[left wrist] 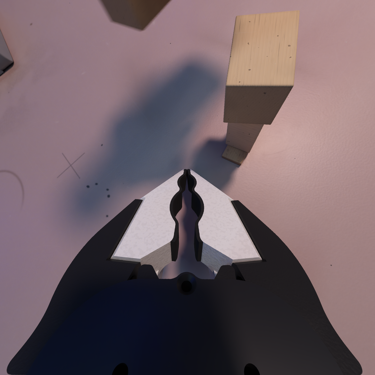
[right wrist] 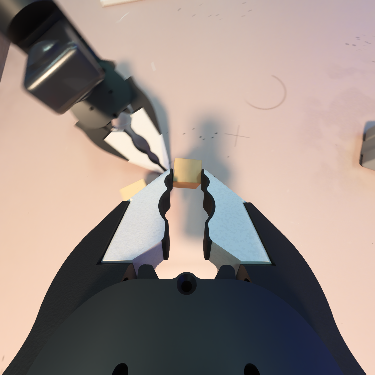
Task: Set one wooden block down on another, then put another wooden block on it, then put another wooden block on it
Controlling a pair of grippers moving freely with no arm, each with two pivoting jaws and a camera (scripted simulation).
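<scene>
In the left wrist view a stack of three wooden blocks (left wrist: 261, 50) stands upright on the pink table, ahead and to the right of my left gripper (left wrist: 186, 170), which is shut and empty. Another wooden block (left wrist: 134, 12) shows dark at the top edge, cut off by the frame. In the right wrist view my right gripper (right wrist: 187, 174) is shut on that wooden block (right wrist: 187, 172) and holds it above the table. The stack's top (right wrist: 132, 190) peeks out left of my right gripper's left finger. The left gripper (right wrist: 166, 169) points in from the upper left, its tips close to the held block.
A grey object sits at the right edge of the right wrist view (right wrist: 368, 148) and at the left edge of the left wrist view (left wrist: 5, 56). A white flat piece (right wrist: 121, 2) lies at the top edge. Faint cross and arc marks are on the table.
</scene>
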